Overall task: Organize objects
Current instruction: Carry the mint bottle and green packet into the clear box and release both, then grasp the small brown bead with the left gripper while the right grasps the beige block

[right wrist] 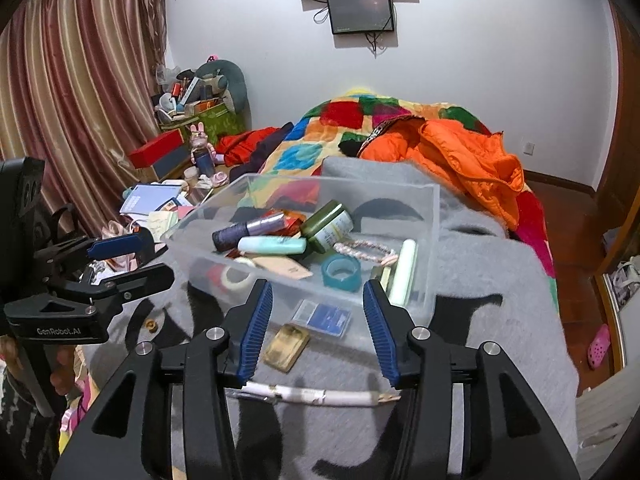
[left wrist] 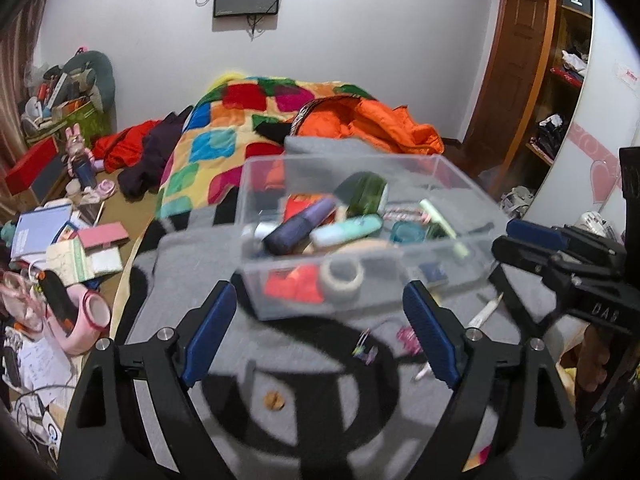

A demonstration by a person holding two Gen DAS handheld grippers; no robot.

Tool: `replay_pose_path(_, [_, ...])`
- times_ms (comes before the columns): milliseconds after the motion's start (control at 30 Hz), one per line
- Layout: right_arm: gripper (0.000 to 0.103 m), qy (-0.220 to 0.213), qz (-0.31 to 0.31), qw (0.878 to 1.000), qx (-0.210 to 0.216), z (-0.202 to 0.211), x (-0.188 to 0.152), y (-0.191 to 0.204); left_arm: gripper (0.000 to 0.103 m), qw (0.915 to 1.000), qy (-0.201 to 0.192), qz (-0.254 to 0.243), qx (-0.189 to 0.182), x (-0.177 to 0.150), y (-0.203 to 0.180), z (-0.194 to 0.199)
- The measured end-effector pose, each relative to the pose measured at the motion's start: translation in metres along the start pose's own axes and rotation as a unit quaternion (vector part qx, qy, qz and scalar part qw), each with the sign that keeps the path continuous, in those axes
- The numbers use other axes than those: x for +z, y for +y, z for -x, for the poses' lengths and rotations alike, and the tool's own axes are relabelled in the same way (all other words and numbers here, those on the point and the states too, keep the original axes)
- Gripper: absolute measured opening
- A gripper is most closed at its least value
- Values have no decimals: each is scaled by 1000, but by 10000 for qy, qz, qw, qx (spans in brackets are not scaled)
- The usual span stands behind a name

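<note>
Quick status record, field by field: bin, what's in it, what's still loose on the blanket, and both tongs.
surface: grey blanket on a bed
bin: clear plastic bin on the blanket, open top
in bin: purple tube, mint tube, green jar, teal ring, tape roll
loose, near side of bin: gold packet, white cable, small clips
left tongs: open, nothing between the pads
right tongs: open, nothing gripped

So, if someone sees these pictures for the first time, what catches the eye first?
The clear plastic box full of small toiletries, on the grey fluffy blanket right ahead. Behind it, the bright orange padded jacket lies on a colourful patchwork quilt. Both open claws frame the foreground.
</note>
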State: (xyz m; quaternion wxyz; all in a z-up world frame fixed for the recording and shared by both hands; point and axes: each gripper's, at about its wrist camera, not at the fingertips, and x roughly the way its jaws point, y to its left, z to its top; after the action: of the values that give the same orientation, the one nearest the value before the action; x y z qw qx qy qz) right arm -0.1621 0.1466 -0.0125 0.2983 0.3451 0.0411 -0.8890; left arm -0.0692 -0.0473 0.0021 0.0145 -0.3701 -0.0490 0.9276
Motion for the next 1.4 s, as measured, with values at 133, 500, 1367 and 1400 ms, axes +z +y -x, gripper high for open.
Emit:
replay_pose_path(133, [44, 214, 19, 9997, 147, -7, -12, 7, 85, 9998, 167, -4, 102, -21, 8, -2])
replay_pose_path(500, [44, 816, 44, 9967, -9, -46, -39, 14, 40, 9982, 598, 13, 88, -65, 15, -20])
replay_pose_path(1367, [24, 807, 33, 9967, 33, -53, -43, 22, 13, 9995, 305, -15, -74, -63, -4, -8])
replay_pose_path(1400, [23, 765, 5, 9971, 40, -50, -43, 21, 13, 9995, 287, -31, -116, -62, -7, -7])
